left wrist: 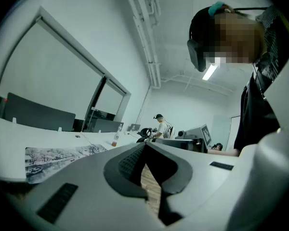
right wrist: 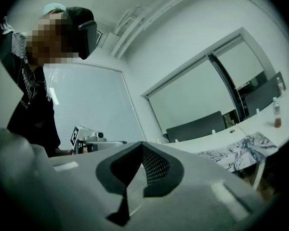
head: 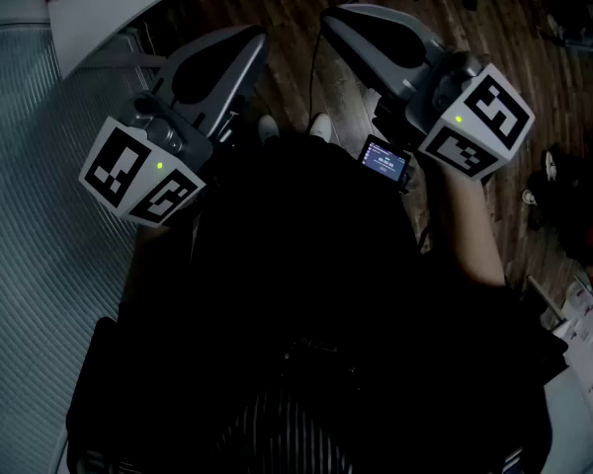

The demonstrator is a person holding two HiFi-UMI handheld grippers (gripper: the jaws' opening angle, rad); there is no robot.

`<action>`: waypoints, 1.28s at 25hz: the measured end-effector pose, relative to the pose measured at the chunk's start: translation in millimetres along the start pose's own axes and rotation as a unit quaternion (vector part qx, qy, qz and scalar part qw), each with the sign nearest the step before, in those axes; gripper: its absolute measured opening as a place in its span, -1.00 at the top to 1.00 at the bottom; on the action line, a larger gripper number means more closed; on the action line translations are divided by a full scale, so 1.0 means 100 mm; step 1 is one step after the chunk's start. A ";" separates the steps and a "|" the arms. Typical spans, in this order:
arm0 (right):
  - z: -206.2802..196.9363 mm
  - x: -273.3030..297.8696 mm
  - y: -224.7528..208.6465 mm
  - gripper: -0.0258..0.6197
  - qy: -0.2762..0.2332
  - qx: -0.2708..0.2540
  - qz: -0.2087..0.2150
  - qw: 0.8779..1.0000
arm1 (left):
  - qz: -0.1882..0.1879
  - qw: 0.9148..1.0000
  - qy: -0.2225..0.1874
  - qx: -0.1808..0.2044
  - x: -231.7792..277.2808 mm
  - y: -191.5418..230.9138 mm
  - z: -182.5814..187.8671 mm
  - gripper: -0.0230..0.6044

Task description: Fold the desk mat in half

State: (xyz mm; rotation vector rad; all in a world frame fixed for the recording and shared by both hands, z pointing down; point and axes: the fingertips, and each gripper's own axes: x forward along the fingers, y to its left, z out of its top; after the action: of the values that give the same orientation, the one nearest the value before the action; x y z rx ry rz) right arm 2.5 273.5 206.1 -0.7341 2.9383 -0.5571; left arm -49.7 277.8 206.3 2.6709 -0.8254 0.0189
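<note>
We are holding the left gripper [left wrist: 145,146] and right gripper [right wrist: 142,144] level, jaws together on nothing, while the mat [left wrist: 62,156] is lying on the desk [left wrist: 19,136].

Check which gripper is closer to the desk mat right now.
Left, likely. The left gripper hangs beside the white desk that carries the desk mat; the right gripper is farther out over the wood floor. Neither touches it.
</note>
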 end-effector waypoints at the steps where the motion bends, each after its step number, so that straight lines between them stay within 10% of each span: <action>1: 0.02 -0.01 0.00 0.91 -0.001 0.000 0.001 1.000 | 0.005 1.000 0.006 0.010 0.00 -0.01 0.01 0.90; 32: 0.11 -0.75 -0.23 0.91 -0.042 0.028 0.019 0.999 | -0.024 0.999 0.039 0.018 0.51 -0.52 -0.08 0.91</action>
State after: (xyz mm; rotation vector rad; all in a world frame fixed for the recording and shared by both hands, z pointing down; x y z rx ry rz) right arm 81.0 285.7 202.3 -0.6770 2.8413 -0.5876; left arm 21.9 293.1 202.5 2.7045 -0.7425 0.1275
